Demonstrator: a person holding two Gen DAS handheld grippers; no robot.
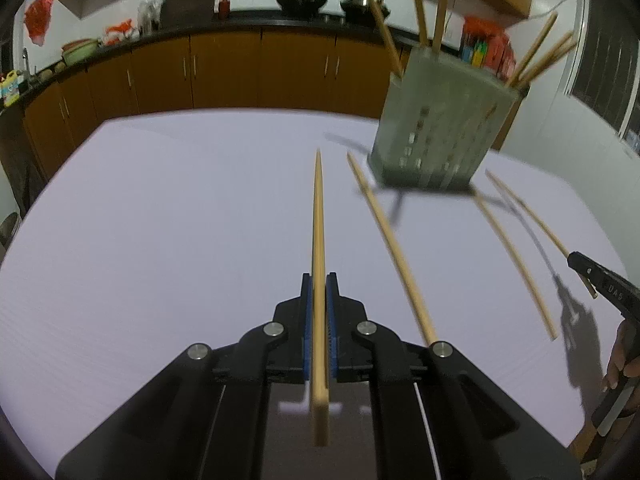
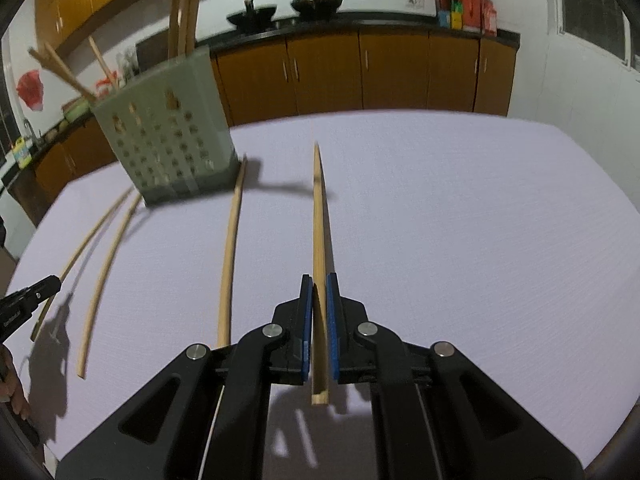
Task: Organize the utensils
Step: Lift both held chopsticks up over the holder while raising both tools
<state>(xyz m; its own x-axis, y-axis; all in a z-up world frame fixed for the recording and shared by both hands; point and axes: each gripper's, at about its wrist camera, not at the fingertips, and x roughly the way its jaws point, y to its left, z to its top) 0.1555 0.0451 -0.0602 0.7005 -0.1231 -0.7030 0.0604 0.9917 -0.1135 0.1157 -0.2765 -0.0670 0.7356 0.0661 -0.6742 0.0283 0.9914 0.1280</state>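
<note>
- The left tongs (image 1: 319,280) clamp a chopstick (image 1: 318,216) at frame centre.
- The right tongs (image 2: 319,280) clamp another chopstick (image 2: 319,216) likewise.
- The grey perforated holder (image 1: 436,120) stands upper right on the white worktop (image 1: 160,220), loose chopsticks (image 1: 390,248) beside it.

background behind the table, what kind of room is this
Most likely a home kitchen. A long black counter runs over orange-brown cabinets, two dark woks stand on it, and a perforated chopstick holder sits on the white table.
</note>
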